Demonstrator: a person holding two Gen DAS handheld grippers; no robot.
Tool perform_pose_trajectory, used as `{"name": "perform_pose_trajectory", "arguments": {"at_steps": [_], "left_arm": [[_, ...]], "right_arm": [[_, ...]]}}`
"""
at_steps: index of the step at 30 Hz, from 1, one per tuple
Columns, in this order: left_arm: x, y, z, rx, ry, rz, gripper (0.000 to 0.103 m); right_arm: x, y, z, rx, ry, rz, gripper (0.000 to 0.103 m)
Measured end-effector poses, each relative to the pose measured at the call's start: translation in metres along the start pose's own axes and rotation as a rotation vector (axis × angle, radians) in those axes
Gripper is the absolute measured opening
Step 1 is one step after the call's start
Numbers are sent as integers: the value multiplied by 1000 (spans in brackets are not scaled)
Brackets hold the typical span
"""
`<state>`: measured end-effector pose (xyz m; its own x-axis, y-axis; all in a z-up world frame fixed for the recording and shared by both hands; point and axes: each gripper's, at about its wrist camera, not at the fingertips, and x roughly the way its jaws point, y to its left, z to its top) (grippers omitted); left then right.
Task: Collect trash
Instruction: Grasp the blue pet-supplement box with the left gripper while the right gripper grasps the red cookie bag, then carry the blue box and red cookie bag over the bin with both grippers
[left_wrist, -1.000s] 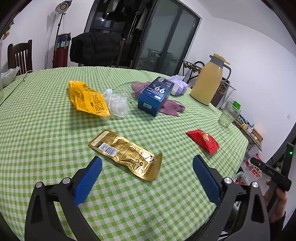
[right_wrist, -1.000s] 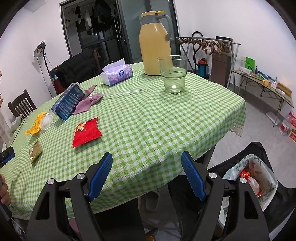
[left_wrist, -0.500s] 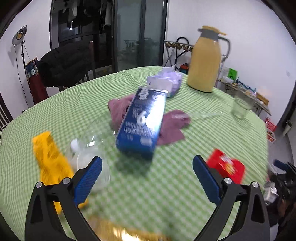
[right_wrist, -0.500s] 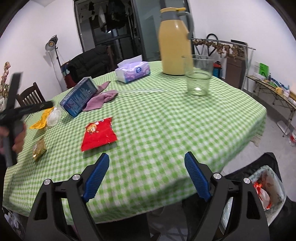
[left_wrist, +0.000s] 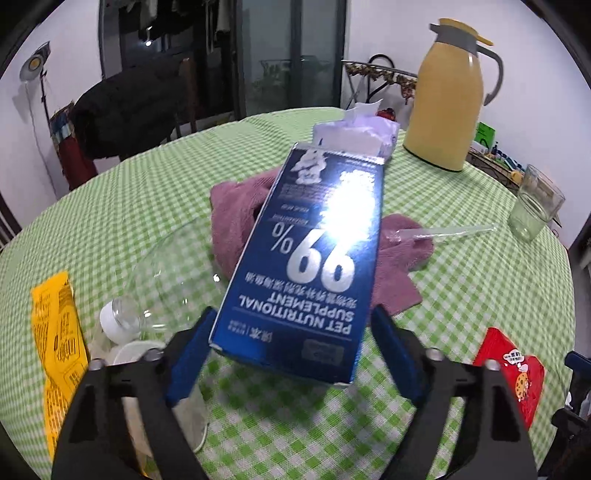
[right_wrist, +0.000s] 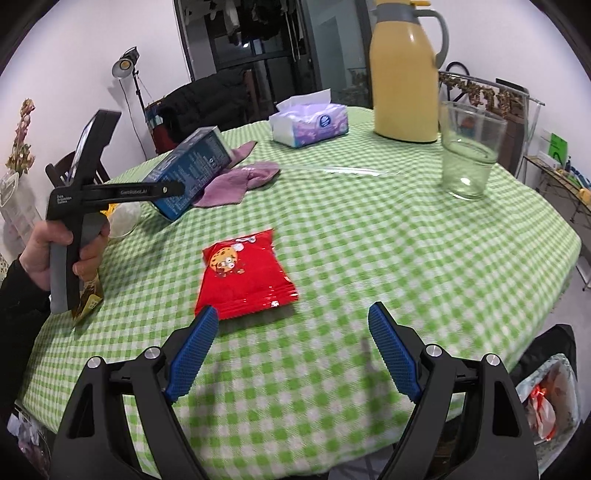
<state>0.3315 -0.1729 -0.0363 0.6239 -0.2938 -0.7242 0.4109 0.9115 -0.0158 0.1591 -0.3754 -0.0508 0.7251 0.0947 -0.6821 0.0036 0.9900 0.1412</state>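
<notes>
Left wrist view: the left gripper (left_wrist: 291, 332) is held wide around the blue box (left_wrist: 310, 258), ready to grab it; the right gripper (right_wrist: 291, 347) is wide too, empty.

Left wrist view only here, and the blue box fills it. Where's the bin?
Observer: On the floor past the table edge there is a lined trash bin, right of the right gripper.
Operator: Is that gripper carrying anything?
Observer: No. Its fingers are open and empty, and the red snack packet lies just ahead of them.
Operator: Anything near my hand?
Observer: A gold wrapper lies on the table, partly behind the left hand.
</notes>
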Motion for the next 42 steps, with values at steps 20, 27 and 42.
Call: {"name": "perform_pose_trajectory", "arguments": {"at_steps": [20, 27, 42], "left_arm": [[-143, 20, -8, -73, -224, 13, 61], [-189, 16, -35, -77, -277, 19, 61], [-261, 20, -77, -172, -381, 17, 62]], "right_arm": [[54, 51, 29, -108, 81, -20, 80], [40, 56, 21, -122, 81, 6, 52], [-43, 31, 7, -38, -56, 0, 43]]}}
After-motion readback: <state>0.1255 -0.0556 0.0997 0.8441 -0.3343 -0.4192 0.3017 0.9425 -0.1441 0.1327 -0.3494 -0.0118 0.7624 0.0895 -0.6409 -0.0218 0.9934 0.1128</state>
